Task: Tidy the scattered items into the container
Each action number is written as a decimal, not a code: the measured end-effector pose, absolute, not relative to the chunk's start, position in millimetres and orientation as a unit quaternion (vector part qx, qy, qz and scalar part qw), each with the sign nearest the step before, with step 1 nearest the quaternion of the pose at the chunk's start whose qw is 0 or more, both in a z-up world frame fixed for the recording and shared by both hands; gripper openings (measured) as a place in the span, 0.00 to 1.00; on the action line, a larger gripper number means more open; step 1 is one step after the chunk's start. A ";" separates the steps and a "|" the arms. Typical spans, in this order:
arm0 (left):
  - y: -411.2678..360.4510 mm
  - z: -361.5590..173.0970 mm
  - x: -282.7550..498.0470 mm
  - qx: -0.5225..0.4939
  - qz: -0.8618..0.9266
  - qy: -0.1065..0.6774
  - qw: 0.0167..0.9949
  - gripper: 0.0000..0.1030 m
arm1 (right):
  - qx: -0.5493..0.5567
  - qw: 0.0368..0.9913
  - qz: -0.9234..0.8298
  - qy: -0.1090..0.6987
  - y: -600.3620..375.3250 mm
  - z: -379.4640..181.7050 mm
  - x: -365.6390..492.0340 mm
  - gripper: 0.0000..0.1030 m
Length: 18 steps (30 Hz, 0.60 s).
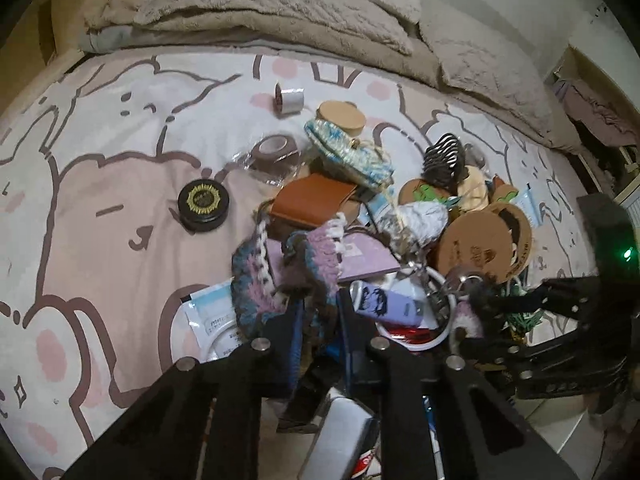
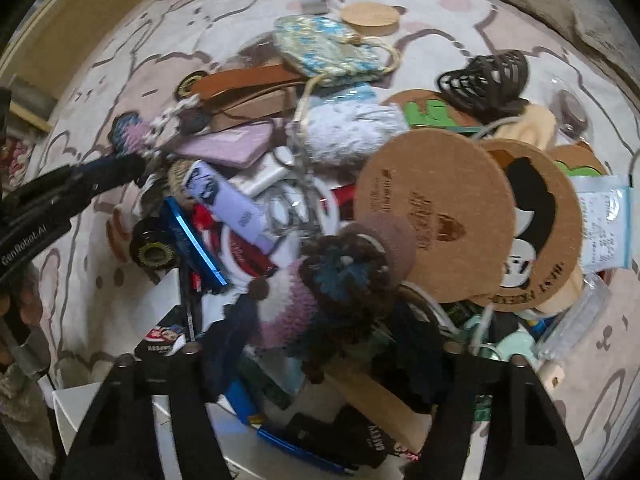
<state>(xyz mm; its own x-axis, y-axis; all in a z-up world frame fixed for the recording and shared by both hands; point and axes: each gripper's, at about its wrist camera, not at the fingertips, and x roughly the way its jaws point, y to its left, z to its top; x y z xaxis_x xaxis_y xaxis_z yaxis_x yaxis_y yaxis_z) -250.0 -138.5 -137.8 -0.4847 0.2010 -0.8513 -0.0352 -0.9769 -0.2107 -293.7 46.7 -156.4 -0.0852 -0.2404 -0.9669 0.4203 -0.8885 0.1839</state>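
Left wrist view: the left gripper (image 1: 318, 344) has its jaws drawn narrow and pinched onto a crocheted purple-and-blue piece (image 1: 276, 276) that rises between them toward 12 o'clock. From it at 10 o'clock a round black tin (image 1: 204, 201) lies alone on the cartoon bedsheet (image 1: 100, 120). At 12 o'clock a brown leather wallet (image 1: 314, 200) sits in the pile, and beyond it a roll of tape (image 1: 289, 98). At 2 o'clock are cork coasters (image 1: 478, 248). The right gripper (image 1: 516, 320) enters at 3 o'clock, reaching into the heap.

Right wrist view: the right gripper (image 2: 320, 364) stands about half open, its jaws on either side of a second crocheted piece (image 2: 332, 284) with a dark flower; whether the pads press it I cannot tell. At 1 o'clock lies the large cork coaster (image 2: 436, 208). At 11 o'clock is a lilac tube (image 2: 228, 200), and at 10 o'clock a blue metal bar (image 2: 196, 240). A white container edge (image 2: 70, 404) shows at 8 o'clock. The left gripper's arm (image 2: 72, 184) comes in at 9 o'clock
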 end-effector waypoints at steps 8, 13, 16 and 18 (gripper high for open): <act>-133.1 -117.2 -244.8 -0.482 0.869 -0.080 0.079 0.16 | 0.621 0.263 -0.733 0.092 34.8 -149.1 -282.5 0.23; -135.5 -101.9 -241.7 -0.466 0.876 -0.093 0.080 0.14 | 0.580 0.270 -0.767 0.049 50.1 -117.7 -281.7 0.21; -135.9 -90.0 -238.0 -0.453 0.882 -0.100 0.085 0.14 | 0.557 0.268 -0.786 0.022 65.0 -97.0 -282.3 0.21; -136.0 -82.5 -234.8 -0.444 0.886 -0.101 0.084 0.14 | 0.543 0.266 -0.797 0.010 72.2 -86.1 -280.9 0.21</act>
<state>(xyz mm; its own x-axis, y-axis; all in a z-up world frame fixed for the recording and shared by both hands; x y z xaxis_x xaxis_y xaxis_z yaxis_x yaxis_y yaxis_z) -234.8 -136.0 -82.5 -0.5920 0.2388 -0.7697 -0.0594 -0.9654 -0.2539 -280.9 72.2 -86.1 -0.2696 -0.4123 -0.8702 0.4344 -0.8586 0.2722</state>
